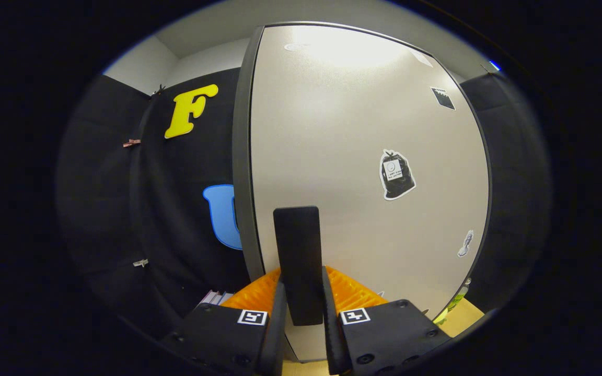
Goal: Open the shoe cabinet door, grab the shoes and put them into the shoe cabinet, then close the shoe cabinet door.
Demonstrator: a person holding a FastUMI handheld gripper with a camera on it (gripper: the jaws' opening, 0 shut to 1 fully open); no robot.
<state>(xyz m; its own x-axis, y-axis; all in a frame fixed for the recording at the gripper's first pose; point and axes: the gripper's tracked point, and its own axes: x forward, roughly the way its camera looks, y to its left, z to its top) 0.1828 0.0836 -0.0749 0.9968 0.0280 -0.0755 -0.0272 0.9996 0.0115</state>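
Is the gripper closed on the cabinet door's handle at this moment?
Yes. The gripper has both fingers pressed against the black handle on the cabinet door.

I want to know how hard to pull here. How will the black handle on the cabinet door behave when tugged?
The handle looks like a rigid flat bar, so it should not flex. The hand-held gripper has both fingers pressed on it; its smooth face may slip. The cabinet door is a broad flat panel, so it likely swings rather than bends.
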